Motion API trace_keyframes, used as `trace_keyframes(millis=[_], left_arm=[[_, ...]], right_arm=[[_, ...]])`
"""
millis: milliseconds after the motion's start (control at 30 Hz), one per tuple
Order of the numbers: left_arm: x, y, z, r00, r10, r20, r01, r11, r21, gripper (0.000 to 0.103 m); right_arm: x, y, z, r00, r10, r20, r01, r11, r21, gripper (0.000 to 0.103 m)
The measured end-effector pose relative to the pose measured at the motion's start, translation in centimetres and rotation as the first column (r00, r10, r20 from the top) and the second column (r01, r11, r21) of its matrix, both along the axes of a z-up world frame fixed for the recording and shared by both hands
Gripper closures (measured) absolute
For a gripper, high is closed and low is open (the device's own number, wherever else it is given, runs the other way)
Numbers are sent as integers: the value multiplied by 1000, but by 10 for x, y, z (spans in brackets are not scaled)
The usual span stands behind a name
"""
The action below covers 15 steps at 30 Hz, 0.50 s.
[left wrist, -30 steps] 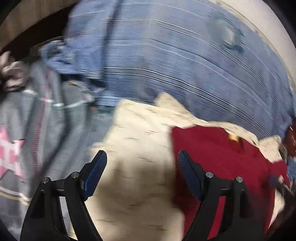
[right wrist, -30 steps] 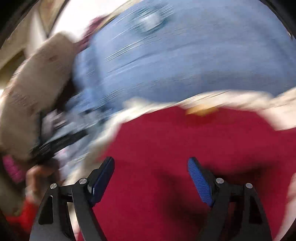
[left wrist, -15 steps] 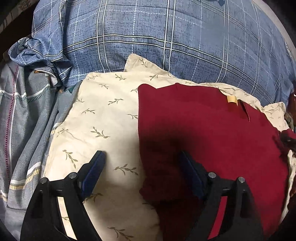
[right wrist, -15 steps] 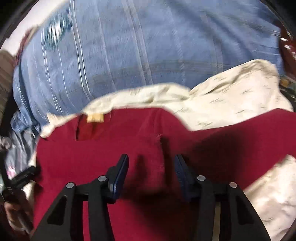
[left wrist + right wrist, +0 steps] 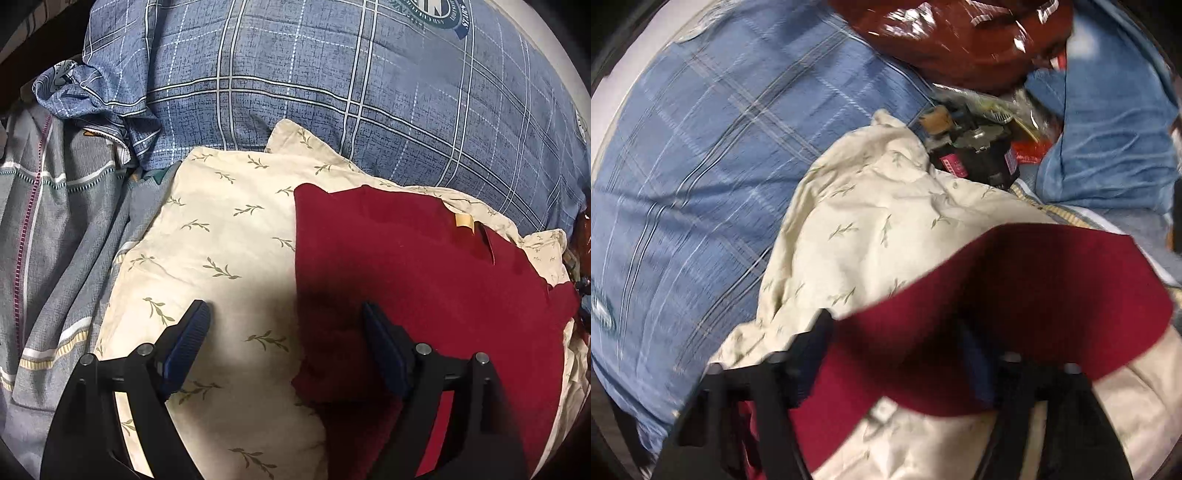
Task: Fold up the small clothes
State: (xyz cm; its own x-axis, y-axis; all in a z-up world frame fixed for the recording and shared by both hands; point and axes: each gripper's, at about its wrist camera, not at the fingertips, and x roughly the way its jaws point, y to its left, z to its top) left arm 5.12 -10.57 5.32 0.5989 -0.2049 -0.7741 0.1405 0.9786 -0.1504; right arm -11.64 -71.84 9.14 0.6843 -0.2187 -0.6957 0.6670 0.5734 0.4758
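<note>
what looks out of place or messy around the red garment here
The red garment lies crooked, only partly on the leaf-print cream cloth. In the right wrist view one part is lifted and draped over the right hand-held gripper. Beyond the cream cloth sits a jumble of small items and a shiny red bag.
</note>
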Motion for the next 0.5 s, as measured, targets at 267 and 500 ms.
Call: trace_keyframes(millis=[267,500], left_arm=[[1,19,13,998,57,29,-56,998,-40,20],[1,40,23,990,128,55,-122,987,-106,20]], right_arm=[[-19,93,106,933,307,189,-246,925,-289,97],[40,268,168,597,799,77,-691,560,-457,97]])
